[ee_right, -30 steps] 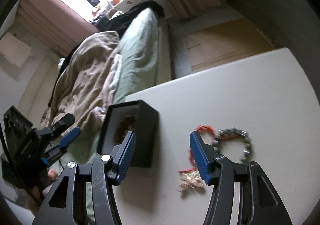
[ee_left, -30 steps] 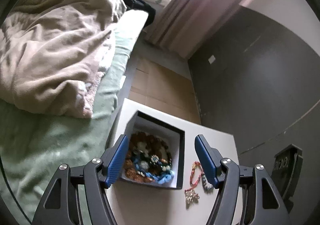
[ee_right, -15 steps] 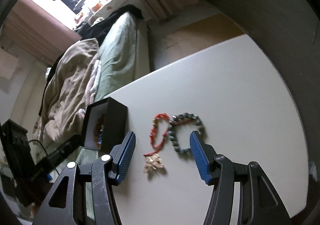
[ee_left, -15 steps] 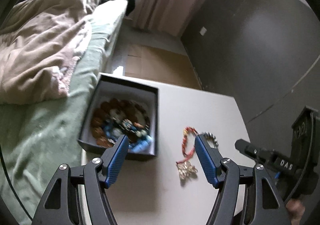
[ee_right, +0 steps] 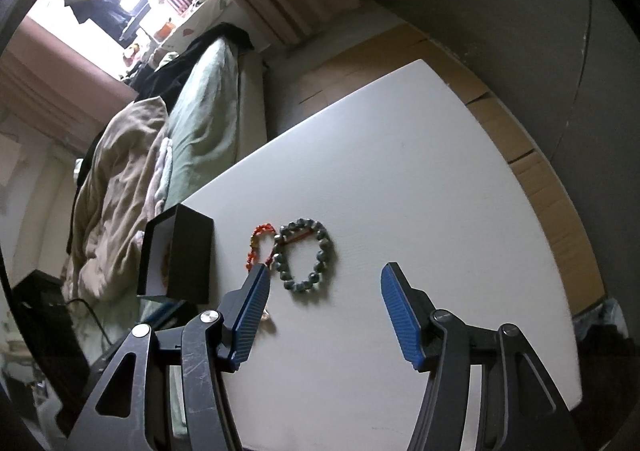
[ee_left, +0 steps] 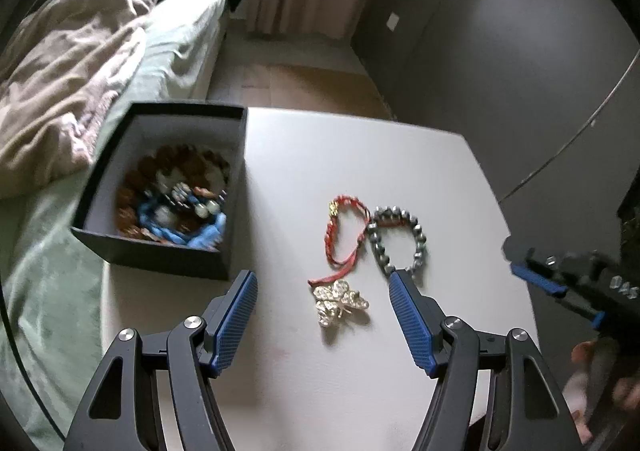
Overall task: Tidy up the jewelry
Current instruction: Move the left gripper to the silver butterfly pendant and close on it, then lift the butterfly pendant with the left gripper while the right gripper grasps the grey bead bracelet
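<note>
Your left gripper (ee_left: 322,305) is released, jaws wide apart and holding nothing, hovering over the white bench (ee_left: 360,155). The gold brooch (ee_left: 339,301) lies between its blue pads (ee_left: 234,321), not touched by either. Just past it at 12 o'clock sits the red cord bracelet (ee_left: 345,229), its loose tail running down to the brooch. The grey bead bracelet (ee_left: 396,241) lies at 1 o'clock from the brooch, touching the red one on its left side; the right pad tip overlaps its near edge in view, and you cannot tell whether they make contact.

The black box (ee_left: 160,187) stands at 10 o'clock on the bench's left edge, lid off, with a pile of brown beads and blue pieces (ee_left: 176,199) inside, blurred. Bed with green sheet (ee_left: 52,251) and beige blanket (ee_left: 68,63) runs along the left, beyond the box.

Your right gripper (ee_right: 322,297) is also released and holds nothing; from the left wrist view it shows at 3 o'clock off the bench's right edge. In its own view the grey bead bracelet sits at 11 o'clock just ahead of the gap, the red cord bracelet (ee_right: 260,247) left of it behind the left pad tip, and the black box (ee_right: 188,255) at 10 o'clock. Brooch mostly hidden behind that pad. All three loose pieces are outside the box.
</note>
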Motion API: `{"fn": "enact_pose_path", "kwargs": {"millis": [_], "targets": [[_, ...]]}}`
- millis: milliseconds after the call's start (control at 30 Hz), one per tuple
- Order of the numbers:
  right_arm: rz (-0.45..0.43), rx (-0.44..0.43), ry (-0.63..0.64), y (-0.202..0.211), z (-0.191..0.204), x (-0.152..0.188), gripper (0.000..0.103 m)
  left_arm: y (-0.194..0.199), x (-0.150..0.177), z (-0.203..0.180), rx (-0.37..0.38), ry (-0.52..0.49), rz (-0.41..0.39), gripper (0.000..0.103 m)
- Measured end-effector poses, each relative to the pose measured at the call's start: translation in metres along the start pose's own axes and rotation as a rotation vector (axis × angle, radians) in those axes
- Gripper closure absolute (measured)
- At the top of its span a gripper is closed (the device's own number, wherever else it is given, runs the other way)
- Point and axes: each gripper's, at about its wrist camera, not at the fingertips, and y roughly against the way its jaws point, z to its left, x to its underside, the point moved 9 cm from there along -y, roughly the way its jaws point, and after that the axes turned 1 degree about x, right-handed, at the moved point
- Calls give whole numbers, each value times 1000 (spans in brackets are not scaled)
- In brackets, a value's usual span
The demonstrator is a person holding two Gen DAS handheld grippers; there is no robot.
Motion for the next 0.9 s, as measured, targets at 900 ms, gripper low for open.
{"fn": "enact_pose_path", "kwargs": {"millis": [900], "targets": [[41, 41, -27, -13, -14, -3, 8, -31, 7, -12, -72, -112, 45, 60]]}}
